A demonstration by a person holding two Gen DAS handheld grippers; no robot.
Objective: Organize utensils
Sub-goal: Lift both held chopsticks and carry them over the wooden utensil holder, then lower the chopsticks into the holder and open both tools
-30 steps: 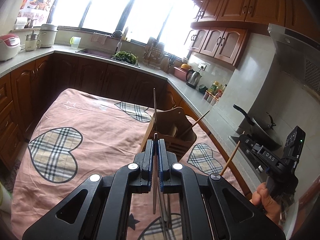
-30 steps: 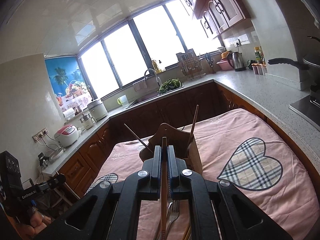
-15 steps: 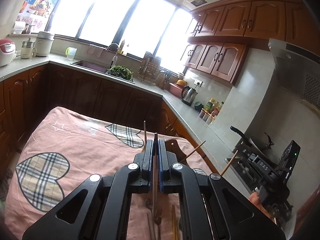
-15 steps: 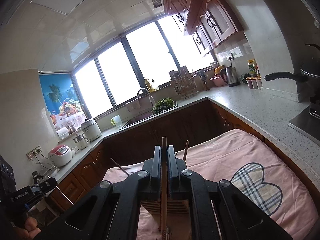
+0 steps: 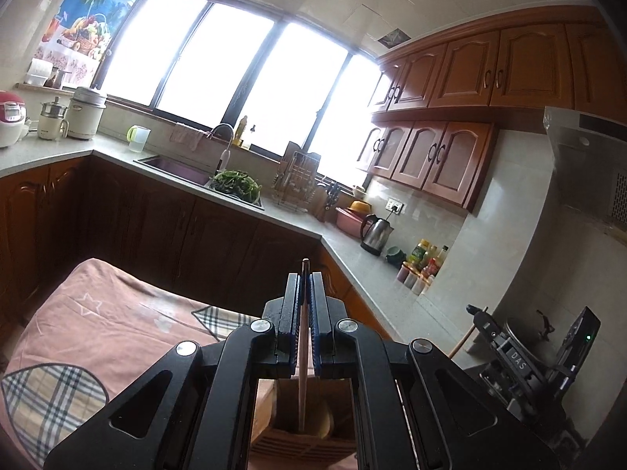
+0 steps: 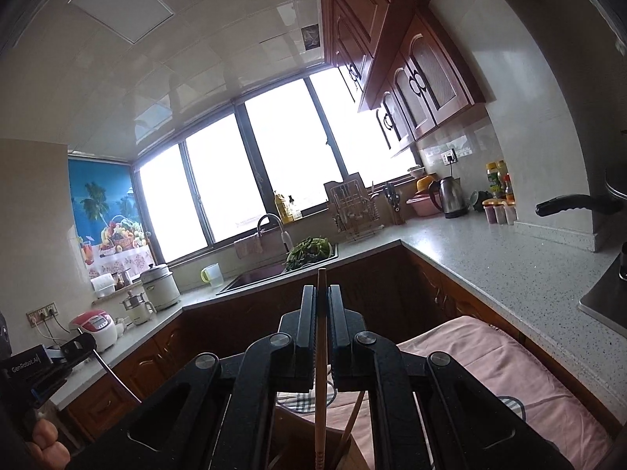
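My left gripper (image 5: 304,274) is shut on a wooden chopstick (image 5: 302,372) that points down into the wooden utensil holder (image 5: 301,431) right below it. My right gripper (image 6: 321,288) is shut on another wooden chopstick (image 6: 320,391), whose lower end hangs over the same holder (image 6: 298,442), where another stick leans. The right gripper also shows at the right edge of the left wrist view (image 5: 525,356), and the left one at the left edge of the right wrist view (image 6: 47,356). The holder stands on a table with a pink cloth (image 5: 117,321).
Kitchen counters (image 6: 490,258) wrap around the table, with a sink (image 5: 176,166), a dish rack (image 5: 296,180), a kettle (image 5: 378,233), spice bottles and rice cookers (image 5: 84,113). A pan handle (image 6: 576,203) juts out at the right.
Both grippers have tilted upward and moved in over the holder, each still holding its chopstick. The table and the forks lying on it have dropped out of view.
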